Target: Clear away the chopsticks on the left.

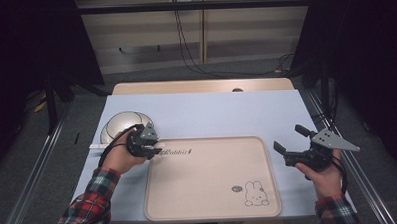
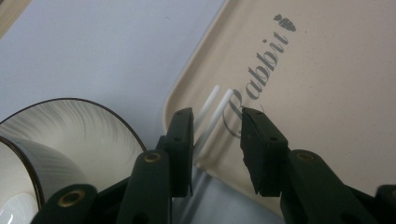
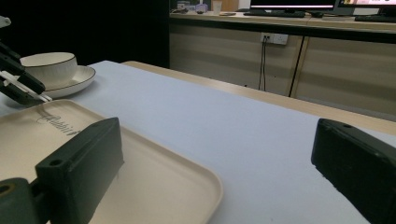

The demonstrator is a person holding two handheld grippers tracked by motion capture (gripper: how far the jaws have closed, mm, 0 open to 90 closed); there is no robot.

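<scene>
Two thin white sticks (image 2: 212, 114) over smooth beige rounded tray (image 2: 327, 116)

The chopsticks (image 2: 212, 116) are two thin white sticks lying side by side, nearly parallel. In the left gripper view they sit at centre frame, slanting up to the right, tips over the near corner of the beige tray (image 2: 327, 93) just beside its printed "Rabbit" word. Their lower parts cross the tray's rim.
</scene>
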